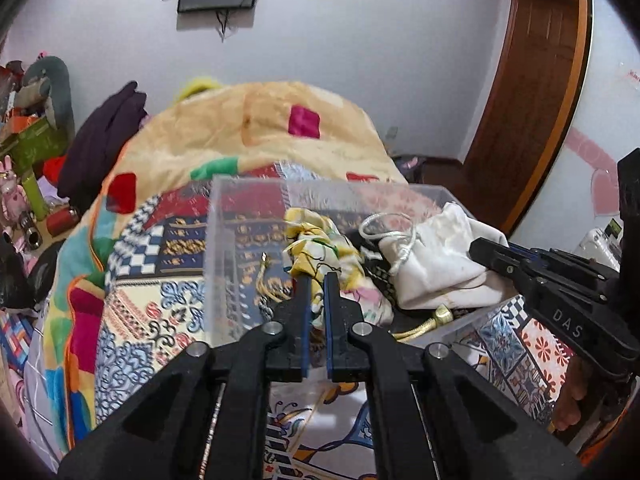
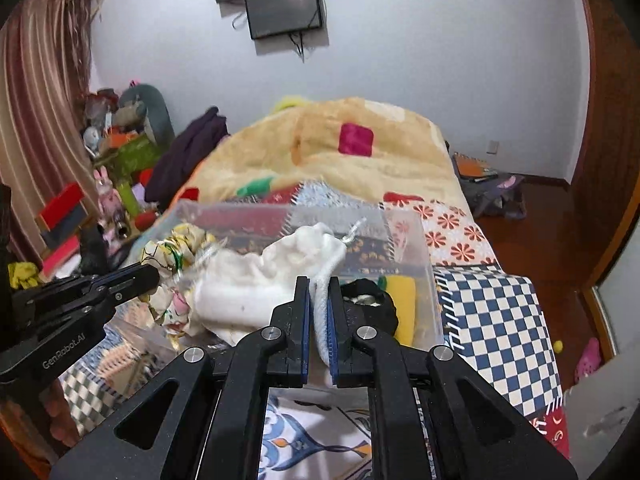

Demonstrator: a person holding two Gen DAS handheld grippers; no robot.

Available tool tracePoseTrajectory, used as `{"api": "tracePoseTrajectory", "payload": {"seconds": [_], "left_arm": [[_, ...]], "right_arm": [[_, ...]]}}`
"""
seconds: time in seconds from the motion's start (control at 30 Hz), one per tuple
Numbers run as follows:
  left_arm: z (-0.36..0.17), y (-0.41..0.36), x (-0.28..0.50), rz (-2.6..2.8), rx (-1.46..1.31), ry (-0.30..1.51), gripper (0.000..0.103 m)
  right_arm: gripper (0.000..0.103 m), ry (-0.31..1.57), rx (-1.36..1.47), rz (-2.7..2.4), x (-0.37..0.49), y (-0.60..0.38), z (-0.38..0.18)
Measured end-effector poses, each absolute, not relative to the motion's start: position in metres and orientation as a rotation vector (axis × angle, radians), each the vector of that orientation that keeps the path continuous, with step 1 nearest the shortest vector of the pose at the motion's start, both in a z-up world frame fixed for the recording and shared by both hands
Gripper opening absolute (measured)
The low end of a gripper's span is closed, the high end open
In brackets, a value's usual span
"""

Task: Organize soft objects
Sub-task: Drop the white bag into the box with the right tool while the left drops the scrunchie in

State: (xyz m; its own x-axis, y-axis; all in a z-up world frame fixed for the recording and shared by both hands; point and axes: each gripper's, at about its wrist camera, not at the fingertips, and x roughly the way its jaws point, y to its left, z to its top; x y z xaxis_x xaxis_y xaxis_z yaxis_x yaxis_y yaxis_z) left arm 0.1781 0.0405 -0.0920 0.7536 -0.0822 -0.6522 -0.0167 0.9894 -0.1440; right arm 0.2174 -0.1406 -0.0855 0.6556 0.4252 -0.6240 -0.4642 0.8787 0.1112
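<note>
Clear plastic bin [image 1: 240, 216]: stands on a bed, on a patchwork bedspread [image 1: 168, 304] of checks and floral squares. Walls transparent, open at the top.

Contents of bin, left to right in the left wrist view: yellow floral cloth [image 1: 316, 236], bunched, green thread across it; white drawstring pouch [image 1: 436, 264], crumpled, with its white cord [image 1: 384, 228] looped above it; a gold tassel [image 1: 428, 320] at the near wall. In the right wrist view a black item [image 2: 372, 300] and a yellow item [image 2: 404, 304] lie against the right wall, just beside the pouch.

Left hand-held gripper [image 1: 318, 280]: jaws nearly together, pinching a fold of the yellow floral cloth at the tips, over the bin's near left part. Seen from the right wrist, it enters from the left and meets the cloth at its edge.

Right hand-held gripper [image 2: 319, 284]: jaws nearly together, clamped on a strip of the white drawstring pouch's fabric, which hangs down between the pads. The pouch's bulk sits just ahead and left of the tips, inside the bin.

Beige fleece blanket [image 1: 280, 120]: heaped behind the bin, with coloured squares.

Wall-mounted screen [image 2: 284, 10]: on the white wall beyond the bed.

Cluttered stand [image 2: 120, 152]: left of the bed, toys and boxes; details too small to tell.
</note>
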Motion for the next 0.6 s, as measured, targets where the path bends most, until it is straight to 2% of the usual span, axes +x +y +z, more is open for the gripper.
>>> {"api": "tracePoseTrajectory", "payload": {"seconds": [0.13,0.23,0.27,0.3,0.37,0.4,0.6], "left_arm": [[-0.093,0.037,0.174,-0.044,-0.141,0.725,0.014],[-0.089,0.036,0.166,-0.045,-0.144,0.718,0.024],[-0.087,0.036,0.164,-0.045,-0.146,0.713,0.03],[-0.084,0.036,0.161,-0.046,-0.149,0.706,0.032],[-0.079,0.038,0.154,-0.045,-0.155,0.692,0.038],[-0.075,0.038,0.148,-0.047,-0.157,0.682,0.039],[-0.046,0.037,0.119,-0.069,-0.159,0.604,0.044]], "right_arm": [[0.009,0.713,-0.088,0.507,0.215,-0.139,-0.087],[0.016,0.72,-0.096,0.504,0.214,-0.139,-0.086],[0.025,0.719,-0.09,0.508,0.214,-0.141,-0.084],[0.04,0.715,-0.079,0.515,0.213,-0.143,-0.082],[0.057,0.687,-0.059,0.517,0.206,-0.15,-0.077],[0.06,0.668,-0.055,0.511,0.202,-0.153,-0.072],[0.061,0.594,-0.029,0.521,0.183,-0.166,-0.043]]}}
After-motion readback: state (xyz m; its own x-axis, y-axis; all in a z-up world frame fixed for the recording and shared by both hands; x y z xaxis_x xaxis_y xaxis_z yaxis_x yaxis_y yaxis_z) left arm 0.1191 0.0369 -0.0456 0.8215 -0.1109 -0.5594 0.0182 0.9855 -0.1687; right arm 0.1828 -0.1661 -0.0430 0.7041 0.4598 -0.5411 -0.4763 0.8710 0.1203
